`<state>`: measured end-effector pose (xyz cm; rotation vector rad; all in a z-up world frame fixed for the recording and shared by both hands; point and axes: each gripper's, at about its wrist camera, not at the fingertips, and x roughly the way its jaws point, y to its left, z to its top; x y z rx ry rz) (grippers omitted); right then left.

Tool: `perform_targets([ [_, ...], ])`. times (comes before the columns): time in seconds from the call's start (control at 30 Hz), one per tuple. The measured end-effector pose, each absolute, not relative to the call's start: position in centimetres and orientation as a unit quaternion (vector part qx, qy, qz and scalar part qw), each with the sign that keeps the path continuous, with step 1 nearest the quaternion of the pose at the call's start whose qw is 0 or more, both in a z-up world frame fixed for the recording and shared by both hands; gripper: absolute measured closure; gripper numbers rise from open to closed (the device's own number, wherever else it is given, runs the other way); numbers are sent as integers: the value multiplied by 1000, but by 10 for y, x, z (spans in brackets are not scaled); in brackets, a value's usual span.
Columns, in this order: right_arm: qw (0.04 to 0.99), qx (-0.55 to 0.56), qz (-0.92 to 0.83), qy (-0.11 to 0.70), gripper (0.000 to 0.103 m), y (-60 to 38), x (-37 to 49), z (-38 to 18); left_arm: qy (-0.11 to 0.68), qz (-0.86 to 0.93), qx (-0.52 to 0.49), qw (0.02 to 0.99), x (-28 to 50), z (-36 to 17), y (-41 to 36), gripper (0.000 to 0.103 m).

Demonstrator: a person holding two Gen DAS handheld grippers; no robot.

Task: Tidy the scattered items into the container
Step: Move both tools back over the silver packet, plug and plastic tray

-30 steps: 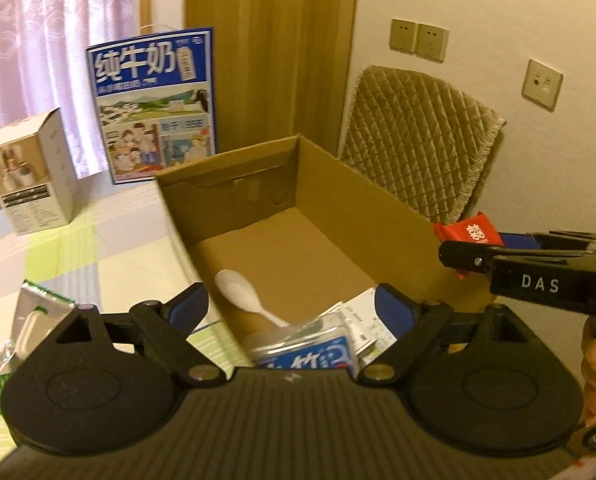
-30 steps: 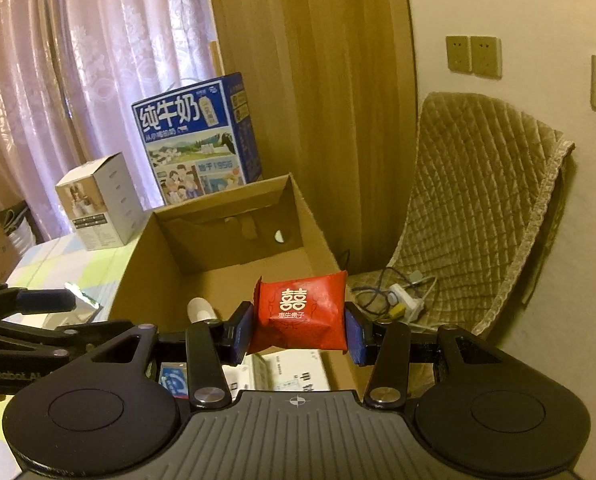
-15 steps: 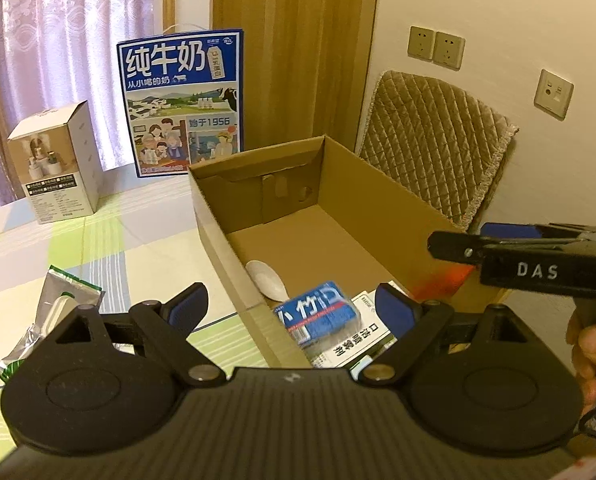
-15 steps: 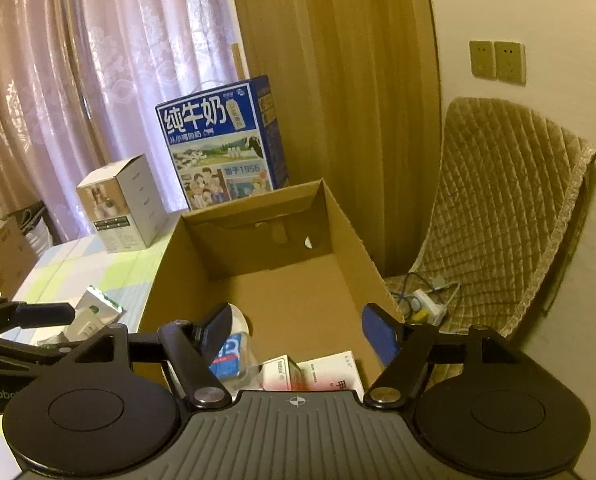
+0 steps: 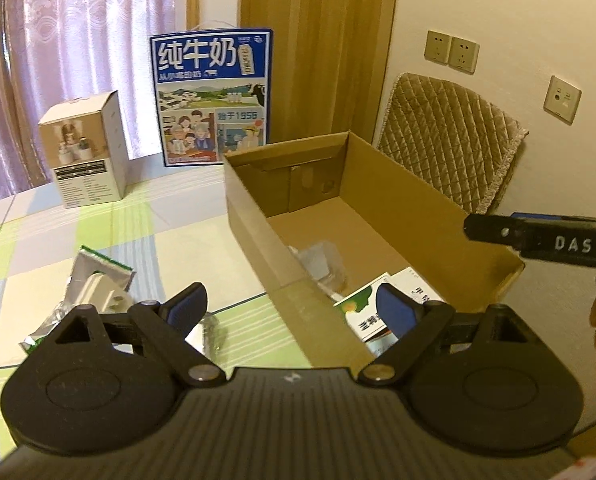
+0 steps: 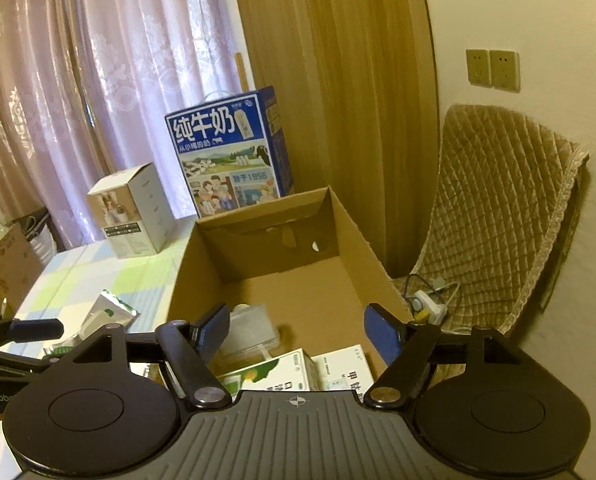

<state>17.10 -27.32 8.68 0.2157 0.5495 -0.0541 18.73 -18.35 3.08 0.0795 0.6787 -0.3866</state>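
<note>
Both my left gripper (image 5: pixel 285 305) and right gripper (image 6: pixel 298 330) hang wide open and empty, and I'm eyeing the foil packet (image 5: pixel 93 284) left of the cardboard box (image 5: pixel 253 216) — light, crinkly, likely slippery, so I'd pinch its near edge.

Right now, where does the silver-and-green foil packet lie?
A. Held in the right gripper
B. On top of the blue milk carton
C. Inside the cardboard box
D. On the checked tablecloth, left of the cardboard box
D: the foil packet lies on the checked tablecloth, outside and left of the cardboard box; the right gripper is open and holds nothing.
</note>
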Motion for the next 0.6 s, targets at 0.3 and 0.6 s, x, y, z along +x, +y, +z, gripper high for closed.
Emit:
perform_targets([
  [0.3,959,109,-8,261,23,-245,147,101,331,-171,38,927,158,38,-157,12],
  [0.6,959,108,22,263,18,-206,126,106,333,-152,37,930,127,46,-131,11],
])
